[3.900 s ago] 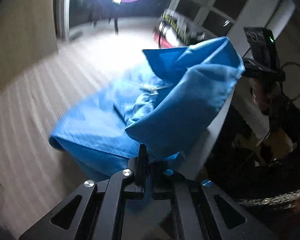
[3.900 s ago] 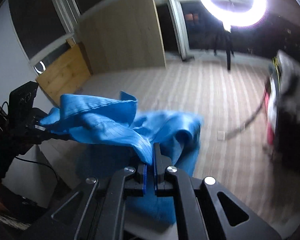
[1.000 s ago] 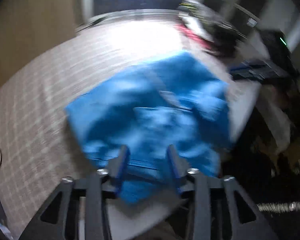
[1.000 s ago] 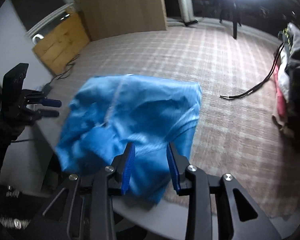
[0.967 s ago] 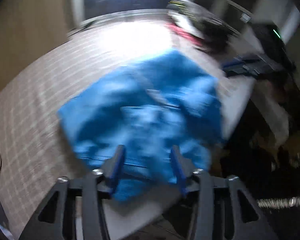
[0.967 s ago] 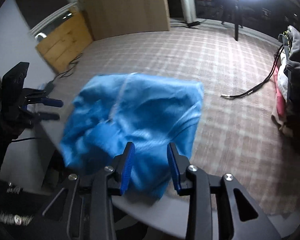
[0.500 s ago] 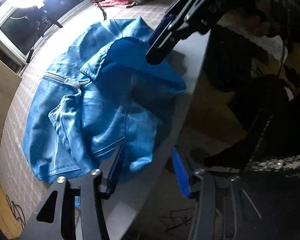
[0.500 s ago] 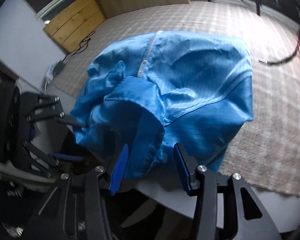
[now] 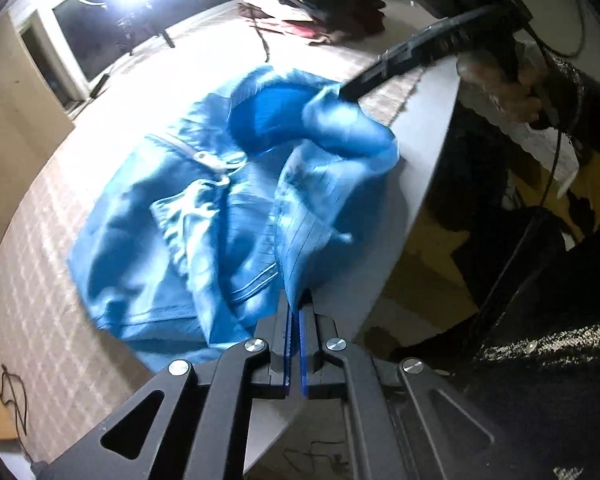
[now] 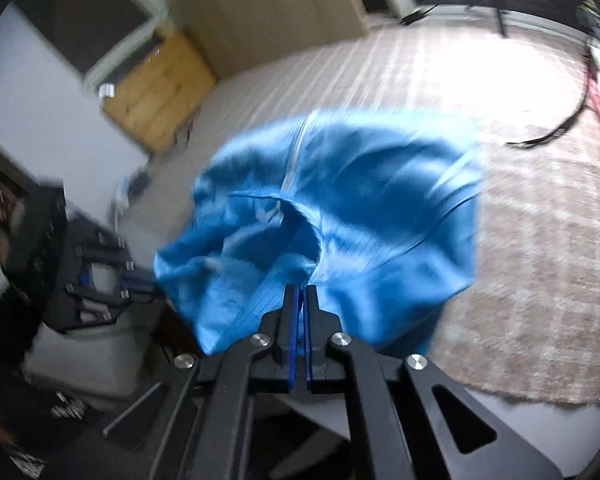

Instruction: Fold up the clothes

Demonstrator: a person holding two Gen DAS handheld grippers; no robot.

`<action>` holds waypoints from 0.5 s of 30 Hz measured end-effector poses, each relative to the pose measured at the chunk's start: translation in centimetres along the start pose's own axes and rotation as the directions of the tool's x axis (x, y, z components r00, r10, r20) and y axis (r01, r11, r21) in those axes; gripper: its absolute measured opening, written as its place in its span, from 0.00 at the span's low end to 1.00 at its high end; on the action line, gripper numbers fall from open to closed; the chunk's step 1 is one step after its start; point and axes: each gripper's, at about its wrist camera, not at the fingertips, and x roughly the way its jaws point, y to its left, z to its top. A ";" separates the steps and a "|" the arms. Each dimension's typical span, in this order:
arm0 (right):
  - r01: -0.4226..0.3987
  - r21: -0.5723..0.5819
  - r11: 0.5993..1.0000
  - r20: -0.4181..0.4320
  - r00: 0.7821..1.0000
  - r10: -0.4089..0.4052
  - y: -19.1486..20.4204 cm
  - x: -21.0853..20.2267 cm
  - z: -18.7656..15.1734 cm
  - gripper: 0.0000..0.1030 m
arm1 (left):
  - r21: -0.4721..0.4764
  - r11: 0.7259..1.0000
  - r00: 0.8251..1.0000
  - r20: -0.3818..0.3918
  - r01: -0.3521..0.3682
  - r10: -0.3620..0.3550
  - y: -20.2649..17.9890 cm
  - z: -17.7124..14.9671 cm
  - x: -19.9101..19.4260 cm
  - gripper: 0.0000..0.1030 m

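- Presently the left tongs (image 9: 295,312) are pinched shut on a near hem of the blue garment (image 9: 188,216), with cloth rising straight out of the closed tips.
- Right tongs (image 10: 300,300) are likewise closed on a fold of the same garment (image 10: 340,200); seen from the left wrist camera, the right tongs (image 9: 346,92) grip the far raised corner.
- Garment lies crumpled on the grey worktop (image 9: 424,128), zip (image 9: 204,156) up. Most of it spreads ahead and to the left of the left tongs. The stretch of cloth between the two grips runs along the worktop's near edge.
- Judgement: both grips sit on the same near side, so the coming move likely carries that edge away from the person, across the body of the garment.
- Worktop edge lies just beside both tongs; part of the garment overhangs it.
- Open room: patterned rug (image 10: 540,240) beyond; piled clothes (image 9: 320,4) stand well apart at the far side.
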 end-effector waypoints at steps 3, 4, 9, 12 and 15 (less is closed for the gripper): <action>0.035 0.074 0.997 0.060 0.997 -0.039 -2.1 -1.3 0.7 0.01 | -0.029 1.000 1.000 -0.007 -0.001 0.001 0.4 -0.6 -0.6 0.01; 0.044 0.076 0.996 0.053 0.997 -0.048 -2.3 -1.4 0.7 0.01 | -0.033 0.999 1.000 -0.014 -0.004 0.004 0.3 -0.4 -0.5 0.01; 0.072 -0.019 0.997 -0.074 0.995 -0.073 1.1 -2.1 -0.1 0.17 | -0.031 1.000 1.000 -0.019 -0.003 0.003 -0.2 0.3 0.1 0.01; 0.110 0.037 0.993 -0.131 0.986 -0.105 2.7 -1.2 -1.6 0.55 | -0.032 0.999 1.000 -0.011 0.002 -0.002 0.2 0.8 0.4 0.02; 0.097 0.168 0.981 -0.173 0.983 -0.068 1.9 0.8 -2.4 0.55 | -0.025 1.000 1.000 -0.009 0.000 0.000 0.1 1.0 0.4 0.02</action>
